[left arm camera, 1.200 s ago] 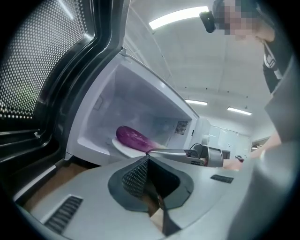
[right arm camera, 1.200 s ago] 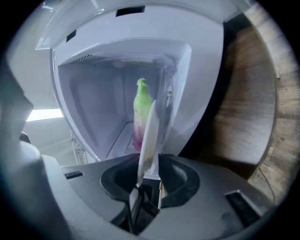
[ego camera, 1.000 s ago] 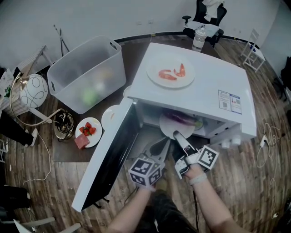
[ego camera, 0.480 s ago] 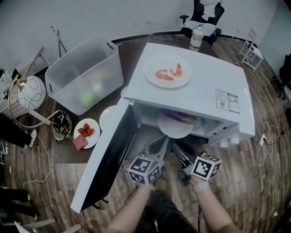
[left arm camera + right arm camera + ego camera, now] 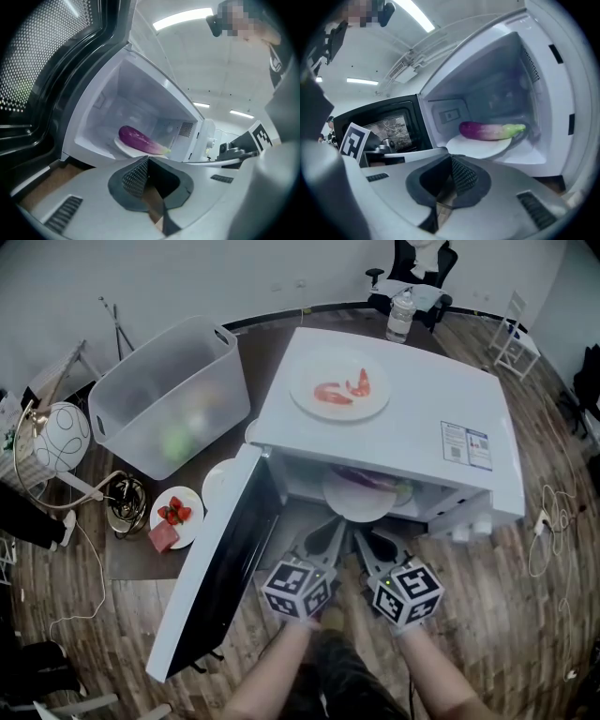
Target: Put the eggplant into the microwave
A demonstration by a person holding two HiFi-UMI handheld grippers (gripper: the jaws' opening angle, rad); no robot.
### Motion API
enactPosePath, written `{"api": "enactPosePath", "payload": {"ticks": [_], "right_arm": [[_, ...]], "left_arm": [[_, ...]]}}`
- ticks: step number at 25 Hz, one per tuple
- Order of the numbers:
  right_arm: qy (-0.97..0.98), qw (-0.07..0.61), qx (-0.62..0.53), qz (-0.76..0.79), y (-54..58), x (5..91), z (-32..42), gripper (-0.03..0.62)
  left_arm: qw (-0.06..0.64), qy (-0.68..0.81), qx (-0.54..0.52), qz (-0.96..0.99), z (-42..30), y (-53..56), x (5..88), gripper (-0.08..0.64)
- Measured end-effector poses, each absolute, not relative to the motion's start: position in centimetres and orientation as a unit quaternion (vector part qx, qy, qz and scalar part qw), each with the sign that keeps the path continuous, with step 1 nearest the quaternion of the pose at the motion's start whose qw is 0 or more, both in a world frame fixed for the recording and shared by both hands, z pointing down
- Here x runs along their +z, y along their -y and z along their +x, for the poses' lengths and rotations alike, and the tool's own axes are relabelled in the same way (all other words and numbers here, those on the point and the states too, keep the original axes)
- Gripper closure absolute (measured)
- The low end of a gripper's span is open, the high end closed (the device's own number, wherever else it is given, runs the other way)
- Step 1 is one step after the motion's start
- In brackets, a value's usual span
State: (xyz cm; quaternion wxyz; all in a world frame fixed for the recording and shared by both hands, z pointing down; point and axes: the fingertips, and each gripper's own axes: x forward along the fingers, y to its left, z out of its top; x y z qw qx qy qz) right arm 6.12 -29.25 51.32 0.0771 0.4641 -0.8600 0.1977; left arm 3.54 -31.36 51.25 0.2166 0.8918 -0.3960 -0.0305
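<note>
The purple eggplant (image 5: pixel 367 481) (image 5: pixel 140 139) (image 5: pixel 490 130) with its green end lies on a white plate (image 5: pixel 359 506) (image 5: pixel 123 146) (image 5: pixel 478 147) inside the white microwave (image 5: pixel 412 427). The microwave's door (image 5: pixel 220 568) hangs open to the left. My left gripper (image 5: pixel 329 529) (image 5: pixel 149 162) is shut and empty, just in front of the opening. Beside it, my right gripper (image 5: pixel 368 540) (image 5: pixel 451 162) has just closed its jaws with nothing between them. Both point at the plate without touching it.
A plate of shrimp (image 5: pixel 339 393) sits on top of the microwave. Left of it are a clear plastic bin (image 5: pixel 173 395), a small white plate (image 5: pixel 220 482) and a plate of strawberries (image 5: pixel 178 512). A water bottle (image 5: pixel 400 318) stands at the back.
My right gripper has rolled so that its marker cube faces up, drawn back a little from the plate, and gone from open to shut. The left gripper has stayed put.
</note>
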Motion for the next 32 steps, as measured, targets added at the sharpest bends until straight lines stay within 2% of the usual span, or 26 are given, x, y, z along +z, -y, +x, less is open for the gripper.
{"api": "enactPosePath", "payload": {"ticks": [8, 32], "right_arm": [[0.855, 0.105, 0.173, 0.477, 30.4, 51.5, 5.6, 0.589], [0.833, 0.096, 0.192, 0.509, 33.3, 52.0, 6.6, 0.589]], "left_arm": [[0.221, 0.396, -0.032, 0.891, 3.6, 31.8, 51.3, 0.557], [0.230, 0.391, -0.024, 0.891, 4.5, 33.6, 51.7, 0.557]]}}
